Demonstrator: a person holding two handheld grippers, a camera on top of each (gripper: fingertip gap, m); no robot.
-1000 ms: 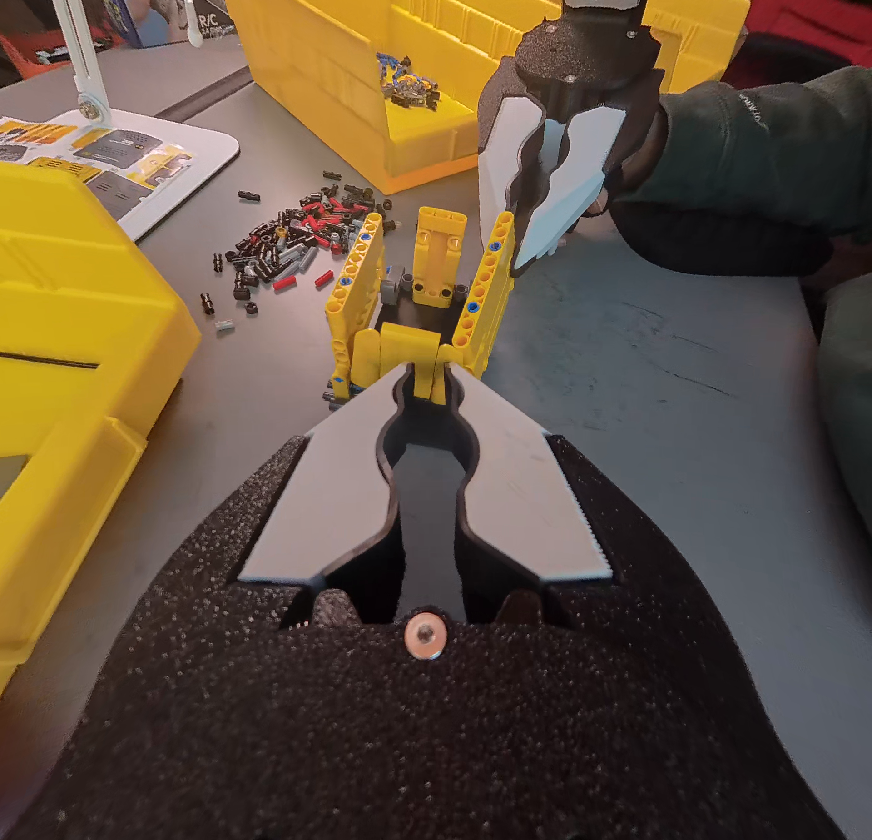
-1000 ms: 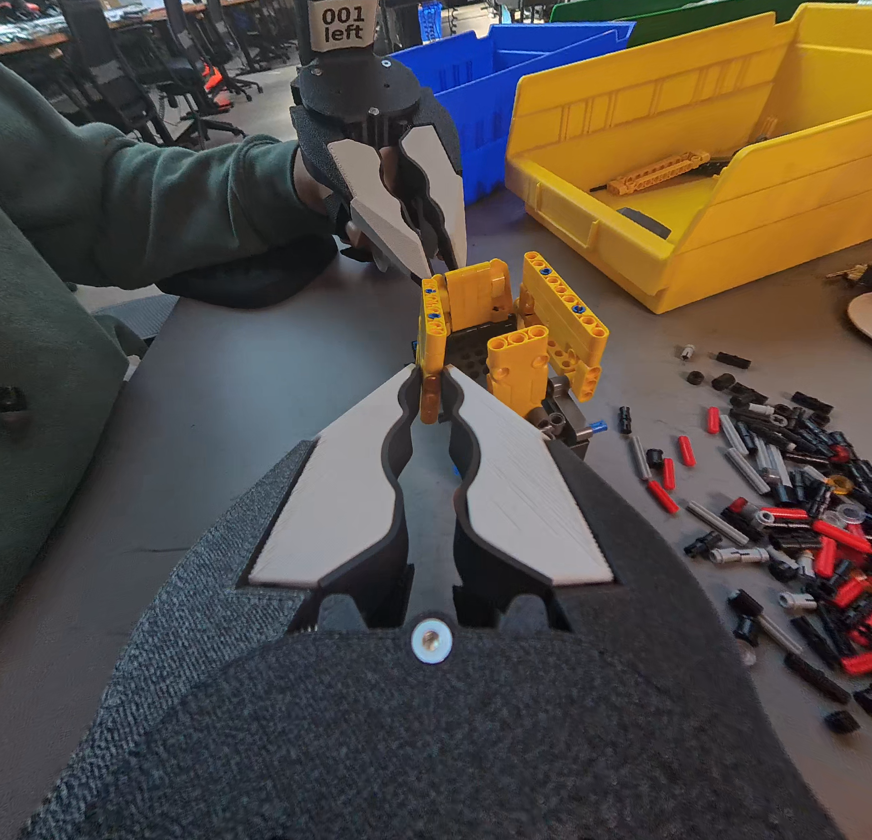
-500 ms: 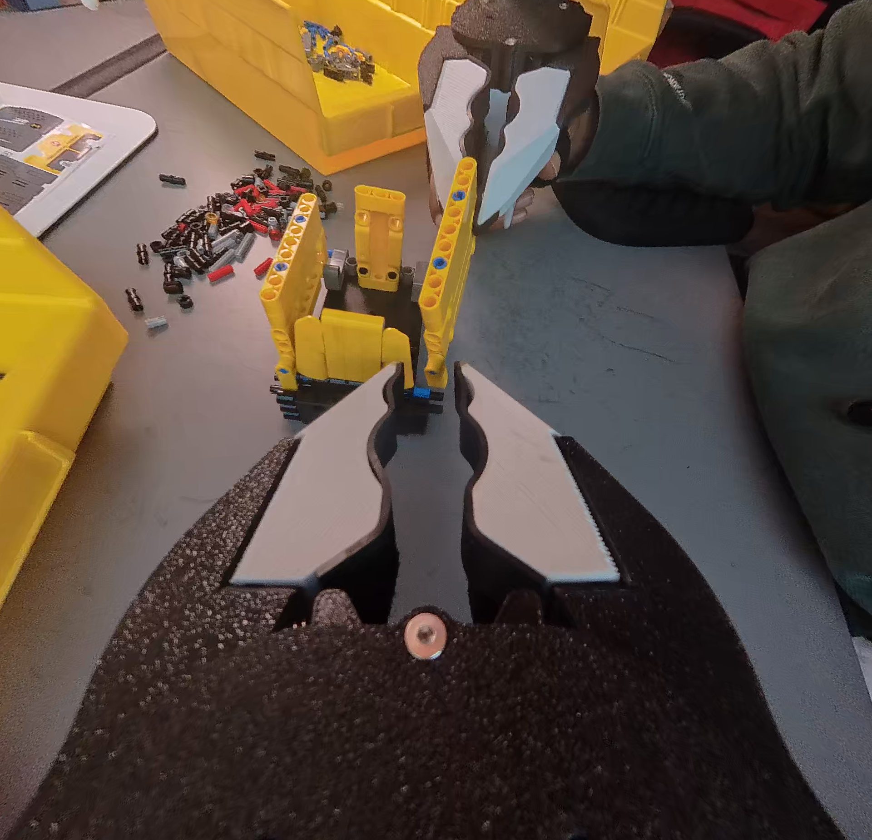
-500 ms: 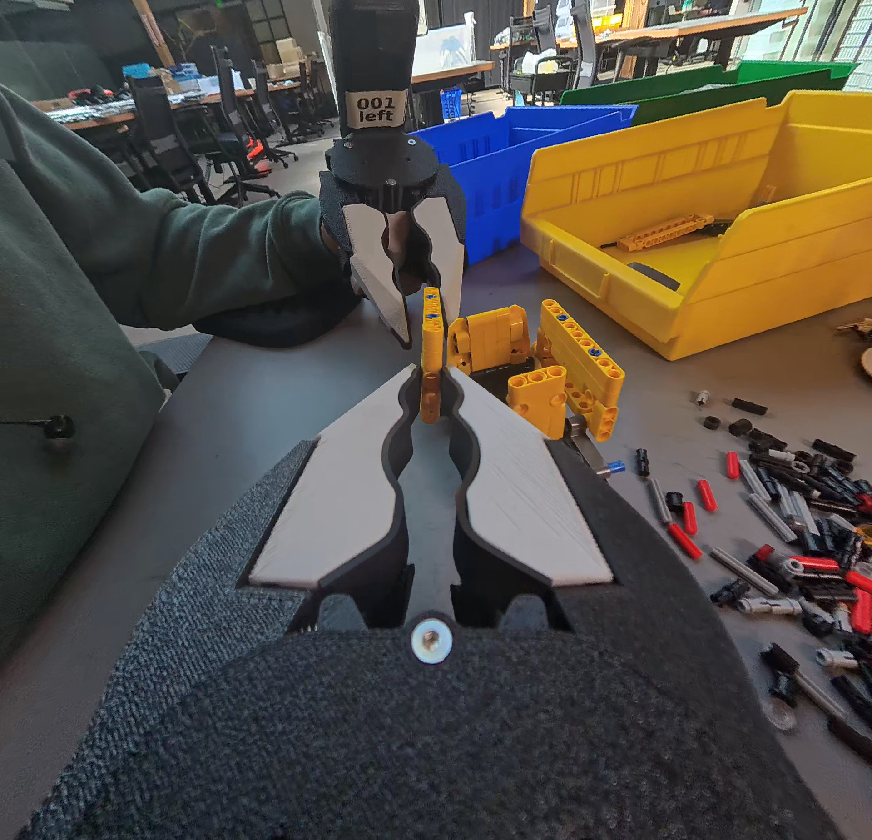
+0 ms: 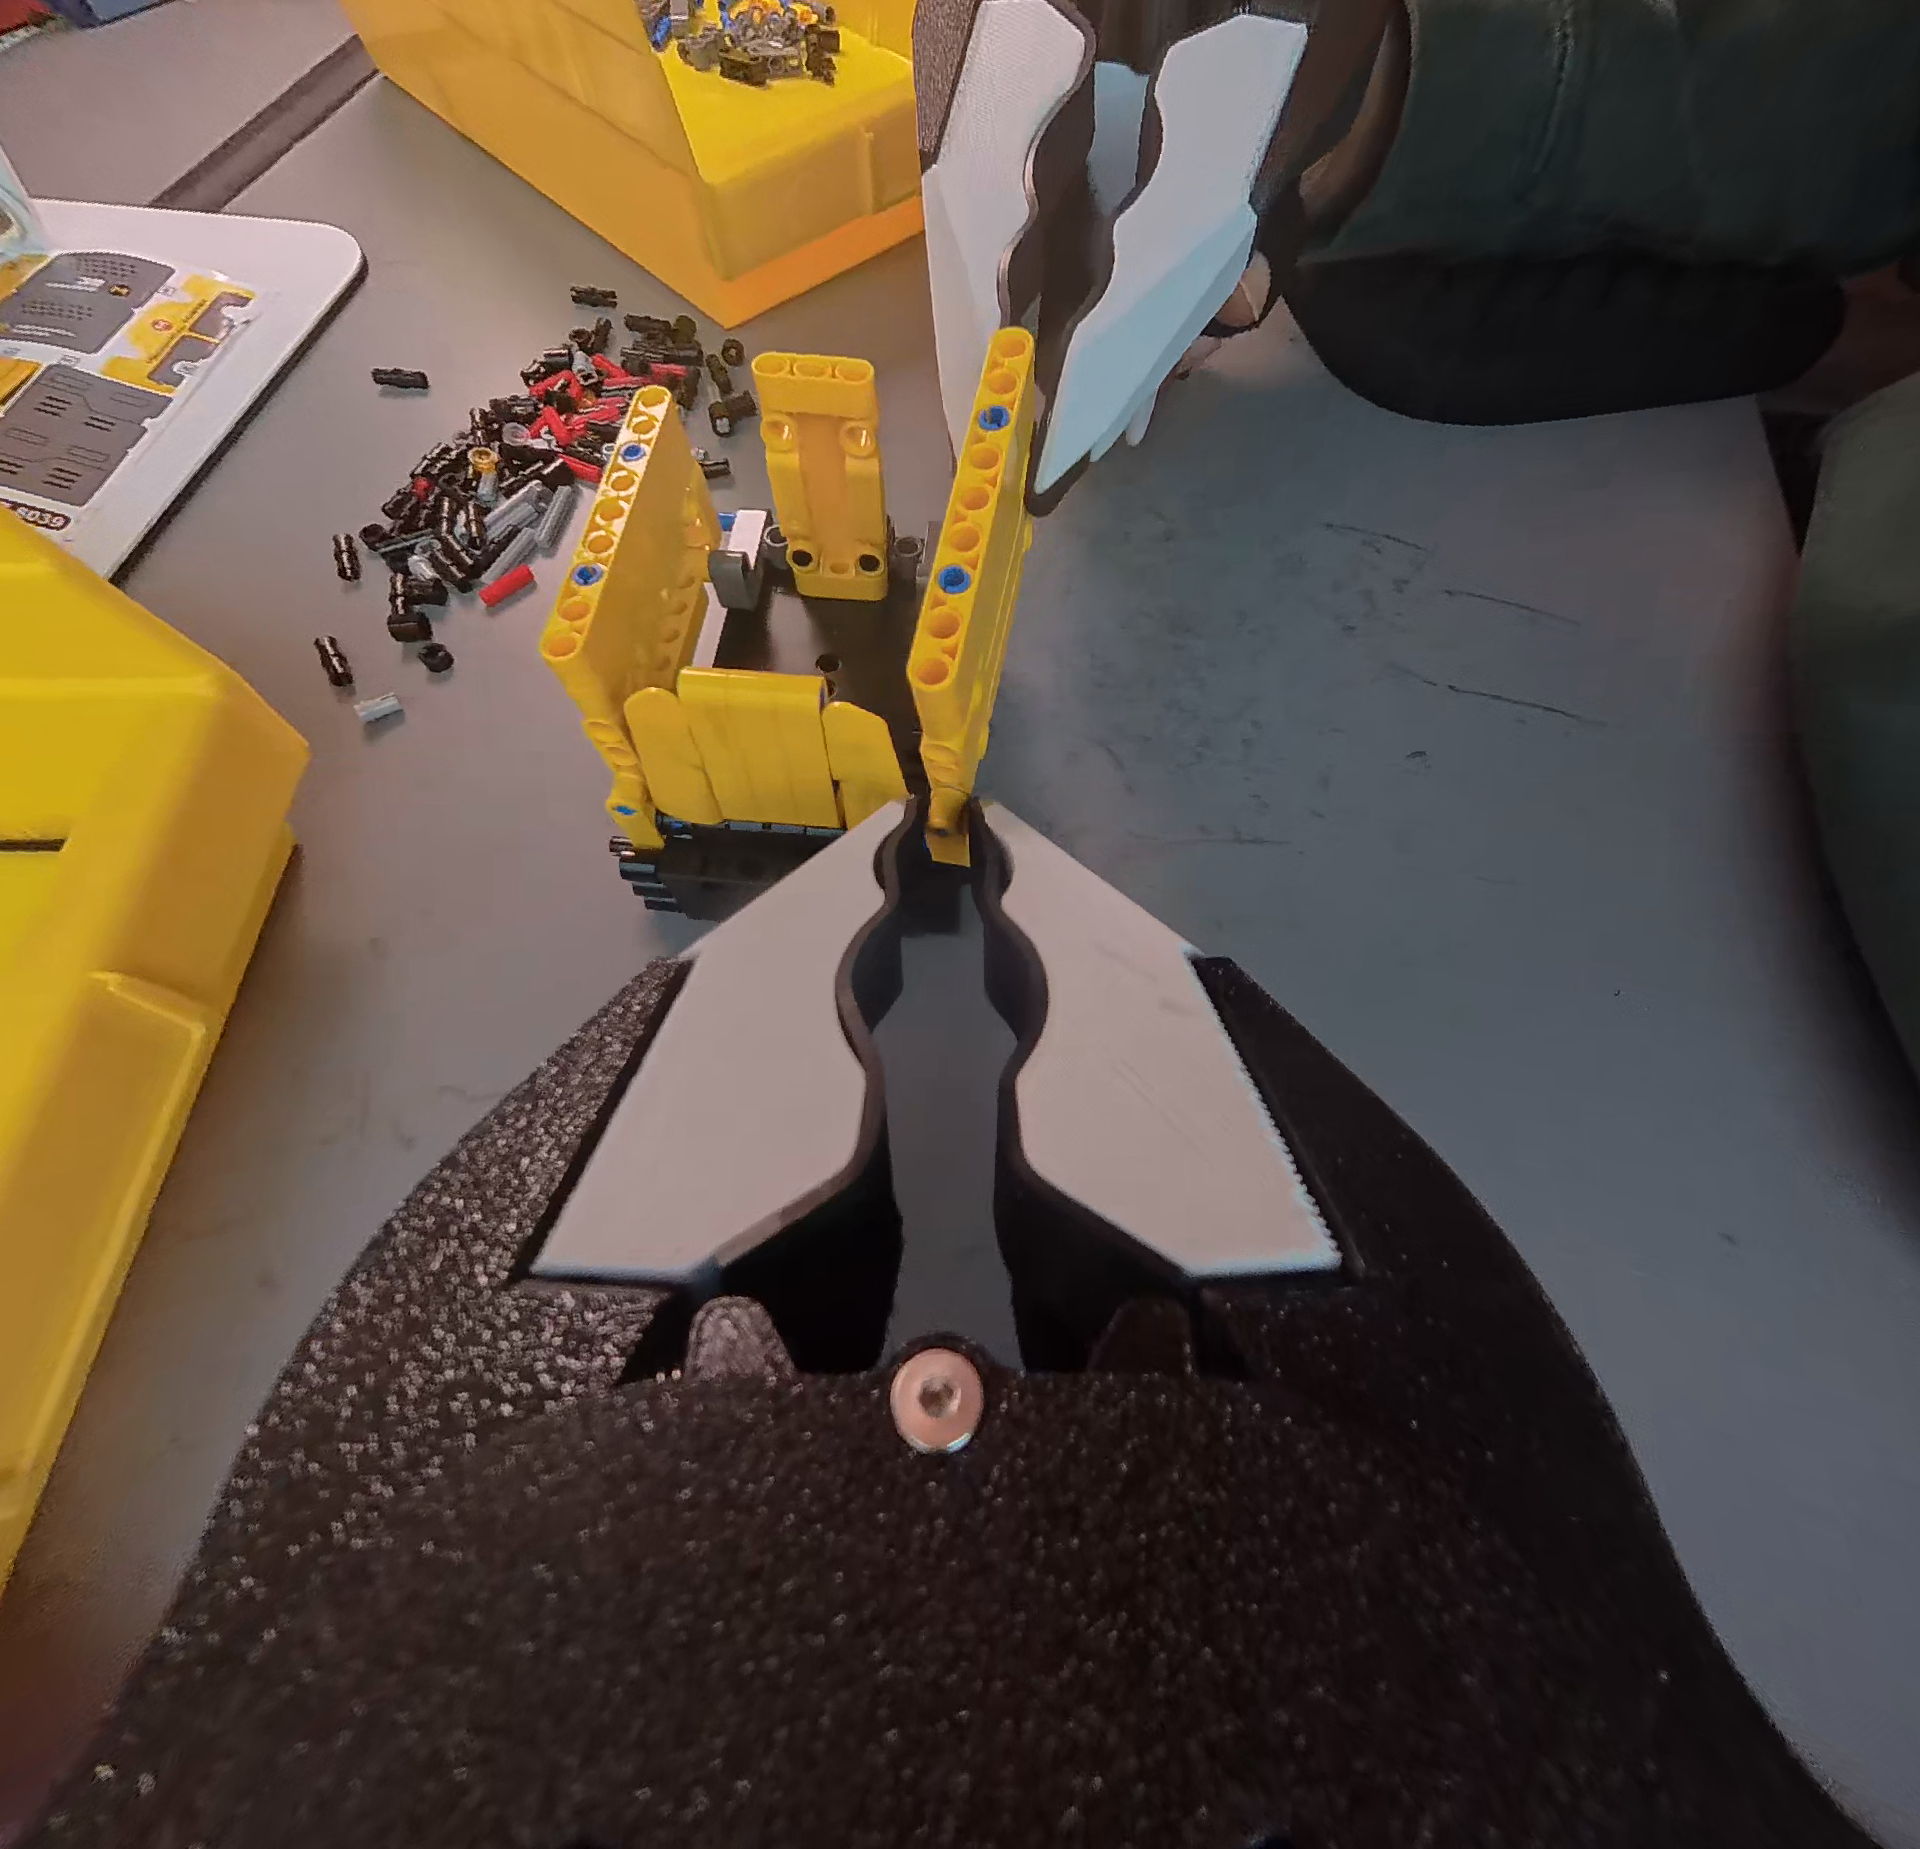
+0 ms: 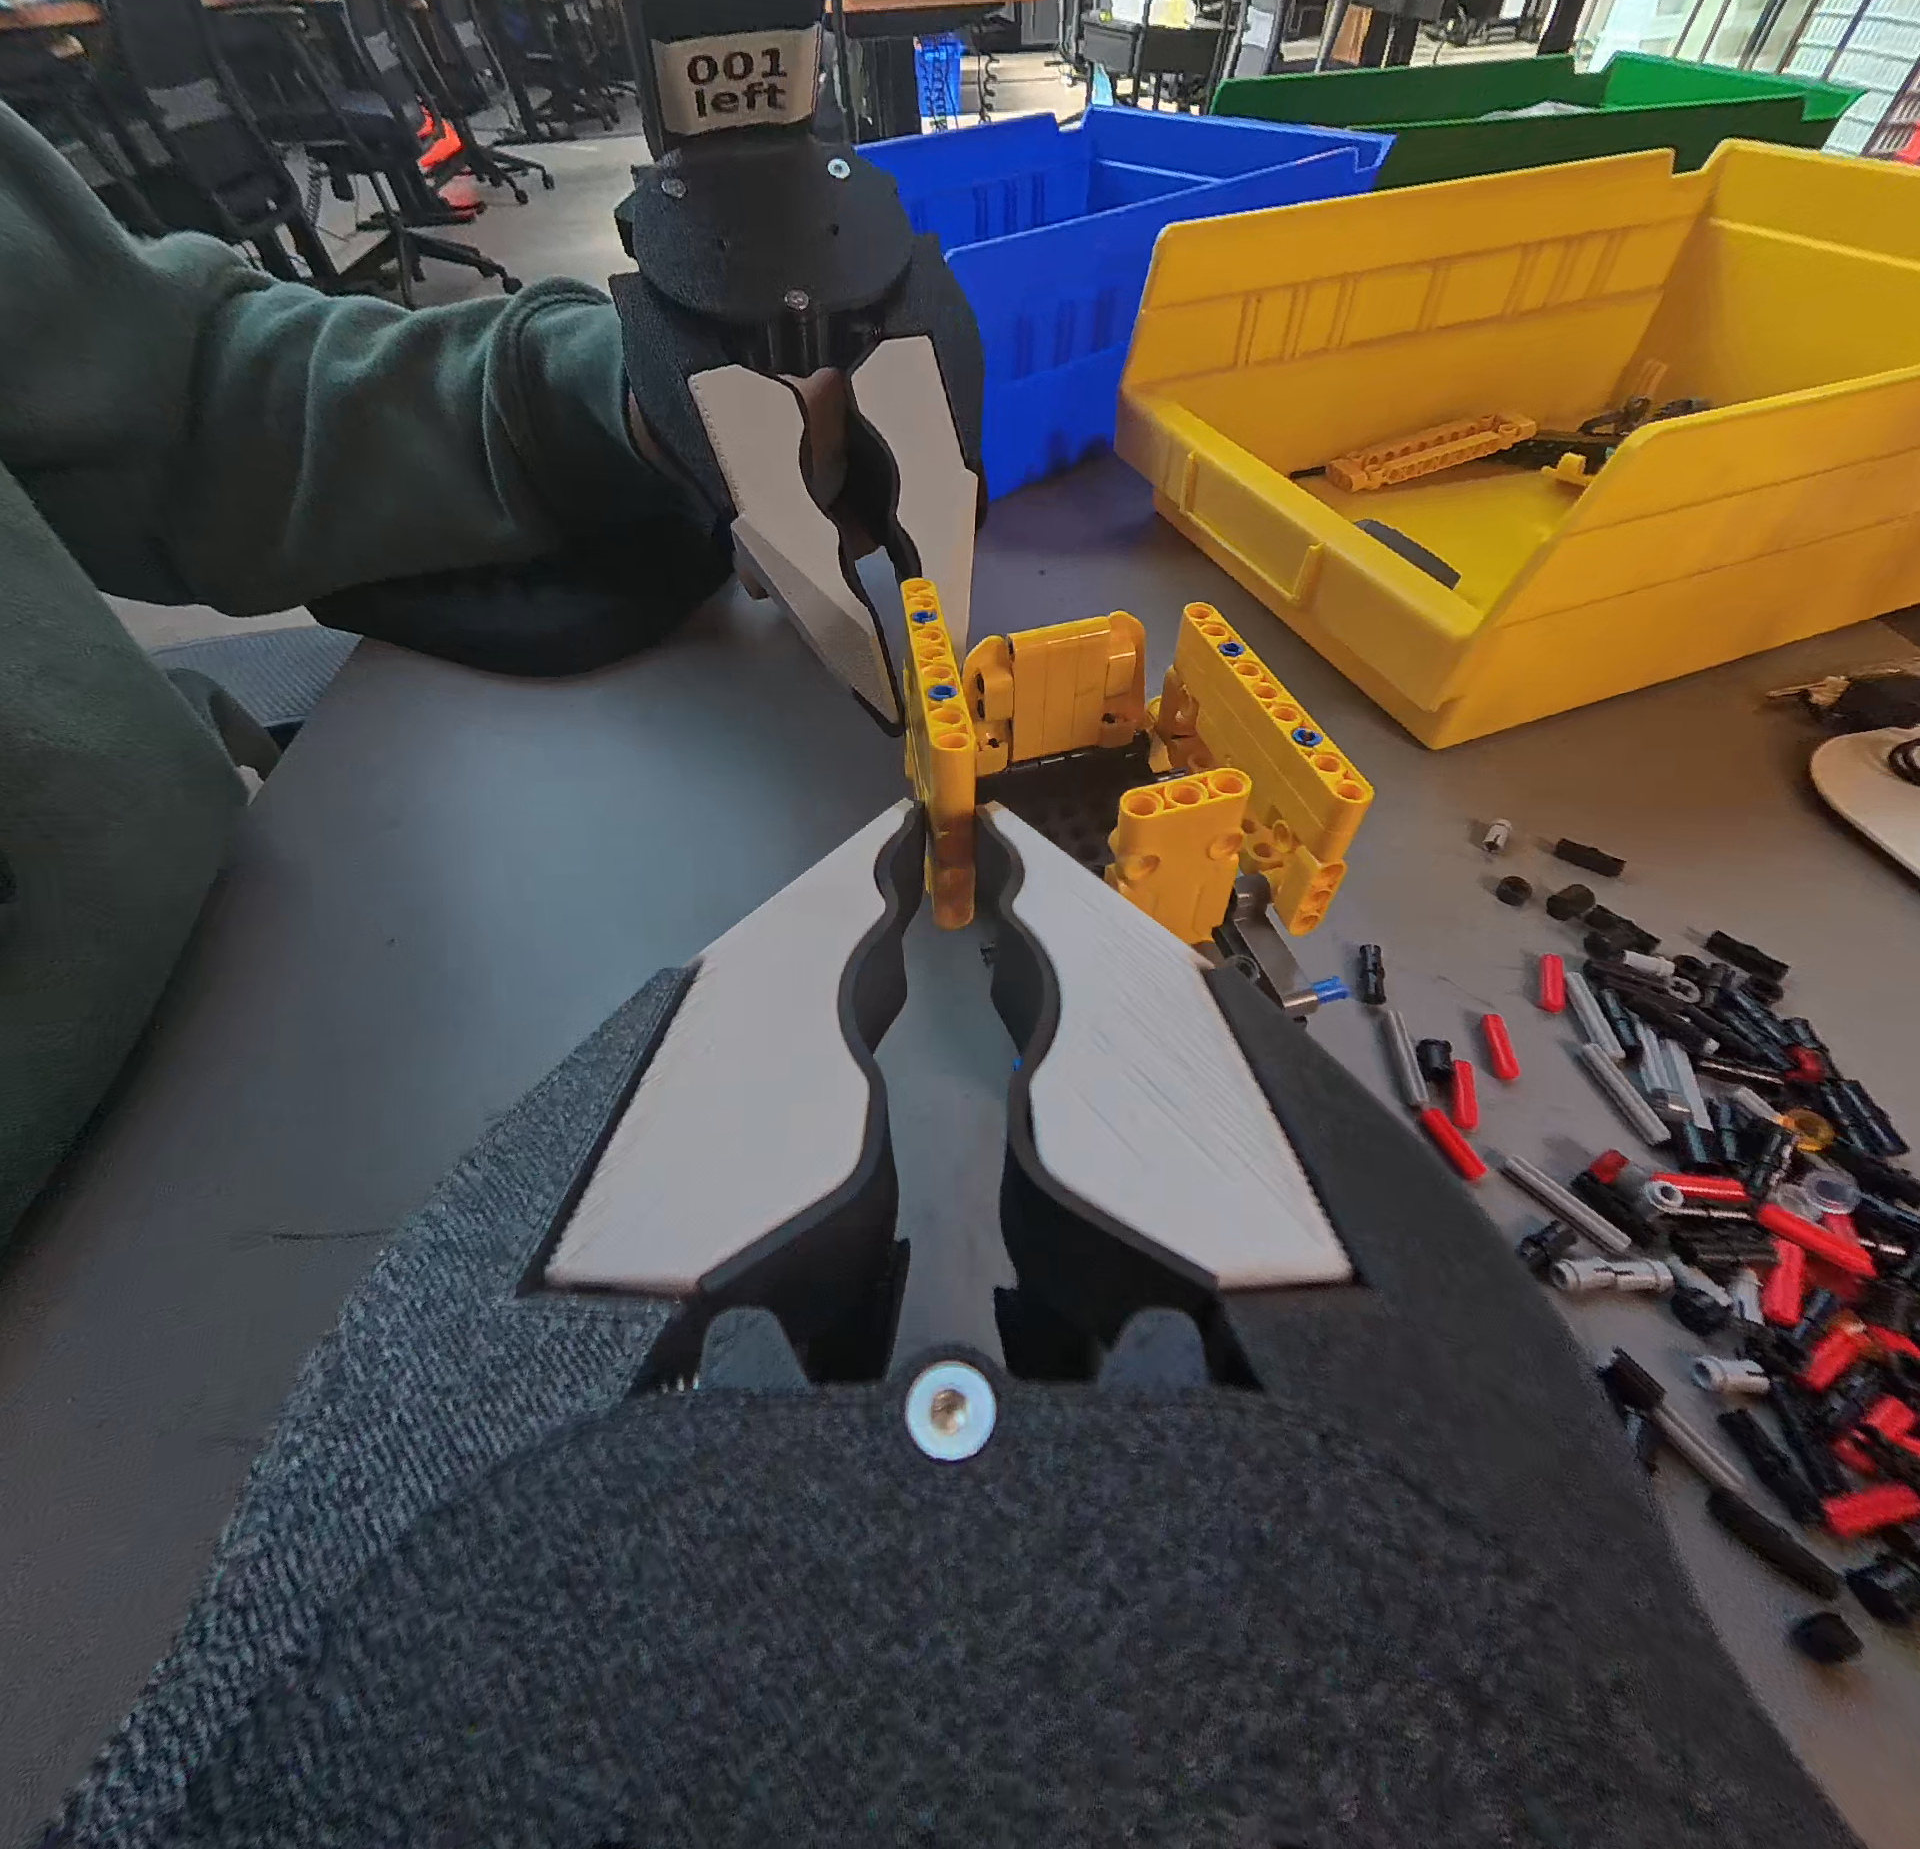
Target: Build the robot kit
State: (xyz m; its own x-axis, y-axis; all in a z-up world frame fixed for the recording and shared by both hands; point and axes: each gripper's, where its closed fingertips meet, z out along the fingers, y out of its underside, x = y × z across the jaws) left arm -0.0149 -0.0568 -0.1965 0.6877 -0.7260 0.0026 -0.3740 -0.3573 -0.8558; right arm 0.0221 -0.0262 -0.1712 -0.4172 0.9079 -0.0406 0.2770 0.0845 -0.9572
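On each gripper point(image 6: 948, 828) point(image 5: 945, 823), a lettered tag; both pinch 1 yellow beam point(image 5: 971, 552).

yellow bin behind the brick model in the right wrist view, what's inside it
Inside the yellow bin lie an orange holed beam, a tangle of dark parts and a dark flat piece. The bin's front wall hides the rest of the floor.

Black tool point(image 5: 948, 831), grey fingers point(image 5: 743, 1061)
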